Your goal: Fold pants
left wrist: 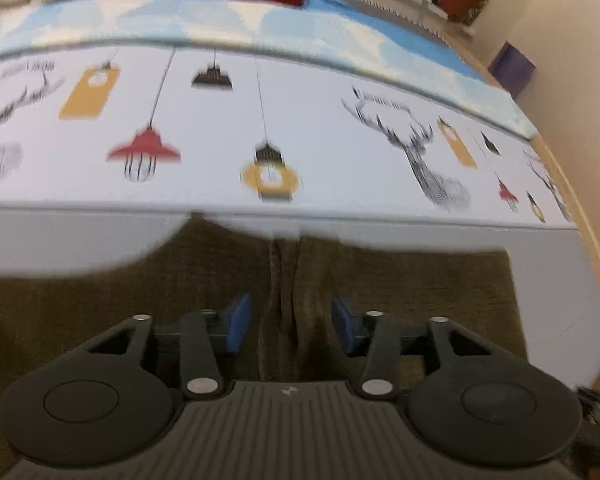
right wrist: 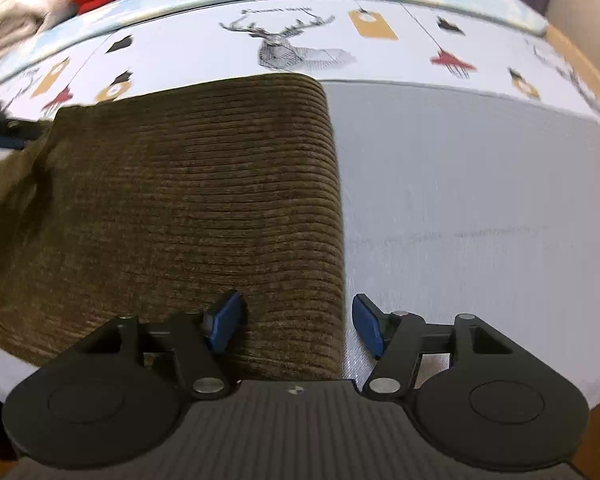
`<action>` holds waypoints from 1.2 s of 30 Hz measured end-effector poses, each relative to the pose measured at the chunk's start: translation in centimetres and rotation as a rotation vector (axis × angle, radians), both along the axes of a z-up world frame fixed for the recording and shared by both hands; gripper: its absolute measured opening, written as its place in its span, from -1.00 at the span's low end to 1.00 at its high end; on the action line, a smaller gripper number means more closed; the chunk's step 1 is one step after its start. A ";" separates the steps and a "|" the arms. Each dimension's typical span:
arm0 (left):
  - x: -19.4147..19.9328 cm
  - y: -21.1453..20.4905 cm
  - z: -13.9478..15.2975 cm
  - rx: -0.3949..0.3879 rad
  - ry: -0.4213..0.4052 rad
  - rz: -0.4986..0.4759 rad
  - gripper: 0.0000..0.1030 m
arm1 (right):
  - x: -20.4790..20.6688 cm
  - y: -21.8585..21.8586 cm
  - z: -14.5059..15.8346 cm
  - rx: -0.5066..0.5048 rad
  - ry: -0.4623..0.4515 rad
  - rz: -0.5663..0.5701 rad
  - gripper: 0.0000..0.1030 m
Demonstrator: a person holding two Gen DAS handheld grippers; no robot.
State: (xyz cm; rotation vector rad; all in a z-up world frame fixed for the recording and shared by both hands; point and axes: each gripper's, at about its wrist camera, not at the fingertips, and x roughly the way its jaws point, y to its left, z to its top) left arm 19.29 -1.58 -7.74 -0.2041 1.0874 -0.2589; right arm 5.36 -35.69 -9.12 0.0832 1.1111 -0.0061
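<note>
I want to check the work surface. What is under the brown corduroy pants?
The olive-brown corduroy pants lie on a pale grey sheet, which shows beside and beyond them. Whatever sits directly below the fabric is covered and cannot be seen.

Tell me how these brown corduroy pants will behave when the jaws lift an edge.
The brown corduroy pants will probably drape and sag, since they lie limp and creased on the bed. The thick ribbed pile suggests a fairly heavy cloth that grips well. Both grippers, left and right, hover with jaws open.

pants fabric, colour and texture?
Olive-brown ribbed corduroy pants; clearest in right wrist view.
</note>
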 end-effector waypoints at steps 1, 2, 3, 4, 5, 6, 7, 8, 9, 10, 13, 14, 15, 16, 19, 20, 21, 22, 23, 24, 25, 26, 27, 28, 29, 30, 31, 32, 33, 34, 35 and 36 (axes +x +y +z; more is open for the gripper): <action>-0.6 -0.1 -0.5 -0.002 0.054 -0.025 0.13 | -0.1 -0.2 0.1 0.018 0.009 -0.019 0.24; -1.0 -0.4 -1.1 0.000 0.112 -0.048 0.16 | -0.1 -0.5 0.1 0.033 0.015 -0.034 0.24; -1.6 -0.5 -2.0 0.011 0.178 -0.073 0.17 | -0.2 -0.6 0.0 0.046 0.021 -0.047 0.24; -2.4 -0.6 -2.9 0.027 0.230 -0.089 0.17 | 0.1 -0.9 -0.1 0.057 0.026 -0.058 0.24; -3.2 -0.6 -3.6 0.039 0.271 -0.098 0.17 | 0.3 -1.0 -0.1 0.063 0.030 -0.067 0.24; -4.1 -0.5 -4.3 0.038 0.298 -0.098 0.18 | 0.3 -1.0 -0.1 0.065 0.032 -0.073 0.24; -4.7 -0.5 -4.7 0.016 0.304 -0.095 0.18 | 0.3 -0.9 0.0 0.065 0.034 -0.075 0.24; -5.1 -0.6 -4.9 0.008 0.293 -0.101 0.15 | 0.1 -0.8 0.0 0.061 0.034 -0.074 0.24; -5.3 -0.9 -4.8 0.010 0.271 -0.125 -0.03 | 0.1 -0.6 0.0 0.055 0.033 -0.071 0.24; -5.4 -1.0 -4.7 -0.020 0.261 -0.155 -0.55 | 0.1 -0.6 0.0 0.049 0.030 -0.066 0.23; -6.3 -0.4 -2.4 -0.093 0.182 -0.138 -0.70 | -0.2 -0.8 1.1 0.032 -0.017 -0.092 -0.37; -6.8 -0.1 -1.8 -0.120 0.164 -0.137 -0.71 | -0.3 -1.0 1.5 0.026 -0.032 -0.107 -0.57; -7.2 0.0 -1.8 -0.122 0.166 -0.141 -0.70 | -0.4 -1.2 1.8 0.024 -0.040 -0.117 -0.63; -7.3 -0.1 -2.5 -0.091 0.190 -0.147 -0.69 | -0.3 -1.4 1.8 0.023 -0.036 -0.122 -0.68; -6.8 -0.3 -4.6 0.012 0.250 -0.132 -0.41 | -0.1 -1.6 1.3 0.026 -0.007 -0.111 -0.67; -7.1 -0.5 -3.9 0.031 0.221 -0.131 -0.40 | -0.3 -1.4 1.5 0.011 -0.019 -0.102 -0.66; -7.3 -0.5 -2.9 0.052 0.164 -0.127 -0.40 | -0.5 -1.0 2.0 -0.009 -0.038 -0.086 -0.66; -7.7 -0.5 -1.9 0.073 0.101 -0.125 -0.40 | -0.9 -0.6 2.6 -0.019 -0.063 -0.069 -0.64; -8.1 -0.6 -1.1 0.090 0.047 -0.134 -0.39 | -1.2 -0.3 3.1 -0.016 -0.085 -0.049 -0.58; -8.7 -1.1 -0.4 0.088 0.011 -0.152 -0.39 | -1.5 0.0 3.5 -0.006 -0.103 -0.020 -0.53; -9.0 -1.4 -0.1 0.067 -0.008 -0.185 -0.39 | -1.8 0.4 3.7 0.002 -0.106 0.015 -0.35; -9.5 -1.8 -0.2 0.043 -0.009 -0.220 -0.39 | -1.9 0.7 3.4 0.001 -0.091 0.048 -0.13; -9.6 -2.3 -0.8 0.021 0.010 -0.260 -0.39 | -1.9 1.1 2.9 -0.014 -0.053 0.079 -0.05; -9.5 -2.9 -1.8 0.018 0.054 -0.298 -0.39 | -2.0 1.4 2.0 -0.046 -0.005 0.107 -0.02; -9.4 -3.6 -3.1 0.053 0.108 -0.334 -0.40 | -2.2 1.6 1.4 -0.083 0.014 0.127 0.00; -9.4 -3.9 -3.6 0.084 0.097 -0.361 -0.40 | -2.3 1.6 1.4 -0.091 0.011 0.130 0.04; -9.4 -4.1 -3.3 0.107 0.067 -0.380 -0.39 | -2.2 1.5 1.8 -0.082 0.010 0.117 0.07; -9.2 -4.1 -3.0 0.106 0.061 -0.378 -0.37 | -2.2 1.3 2.2 -0.074 0.000 0.099 0.06; -9.1 -3.7 -2.6 0.081 0.053 -0.358 -0.35 | -2.4 1.0 2.7 -0.071 -0.021 0.082 0.05; -9.4 -3.1 -2.5 0.061 0.047 -0.336 -0.30 | -2.6 1.0 3.1 -0.075 -0.044 0.082 0.05; -9.2 -2.5 -2.3 0.057 0.039 -0.311 -0.26 | -2.6 1.2 3.1 -0.093 -0.041 0.102 0.04; -9.6 -2.0 -2.1 0.060 0.027 -0.294 -0.23 | -2.5 1.6 2.4 -0.123 0.000 0.131 0.04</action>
